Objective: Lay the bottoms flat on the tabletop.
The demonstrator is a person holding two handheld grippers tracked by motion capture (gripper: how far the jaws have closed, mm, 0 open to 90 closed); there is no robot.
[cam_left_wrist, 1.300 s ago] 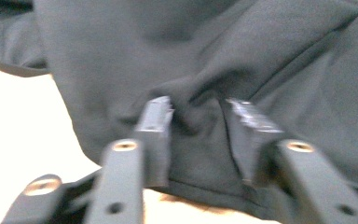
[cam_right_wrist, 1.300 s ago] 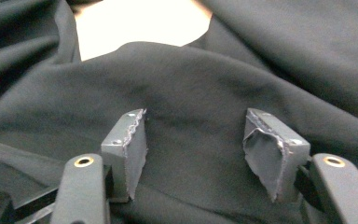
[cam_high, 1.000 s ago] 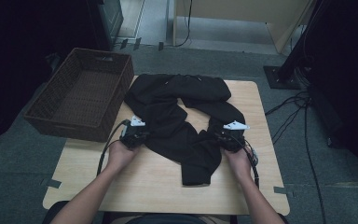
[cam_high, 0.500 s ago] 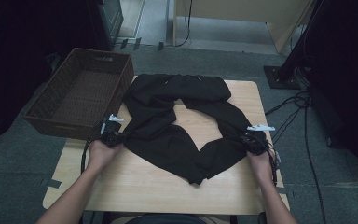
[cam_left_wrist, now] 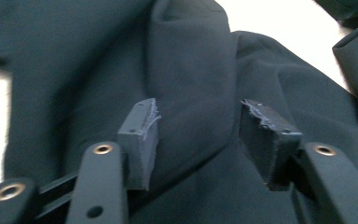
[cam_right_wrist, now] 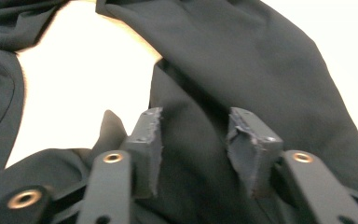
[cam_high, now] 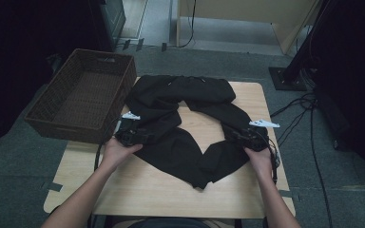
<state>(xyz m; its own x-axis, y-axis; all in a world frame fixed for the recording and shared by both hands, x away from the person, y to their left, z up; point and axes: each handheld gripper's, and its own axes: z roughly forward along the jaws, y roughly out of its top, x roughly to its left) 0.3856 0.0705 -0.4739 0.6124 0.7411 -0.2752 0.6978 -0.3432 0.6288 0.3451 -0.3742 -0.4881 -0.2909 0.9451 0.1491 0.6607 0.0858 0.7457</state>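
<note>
Spreading since before: both grippers opened, black garment point(cam_high: 185, 128) lies released.

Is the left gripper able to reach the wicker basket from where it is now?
Probably yes: the left gripper sits just beside the basket, nothing between them, and its jaws are open over the black garment.

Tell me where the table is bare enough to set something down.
Bare wood runs along the table's near edge, below the garment, and in the triangle between its two legs. The far half, under the garment, and the basket side are crowded.
</note>
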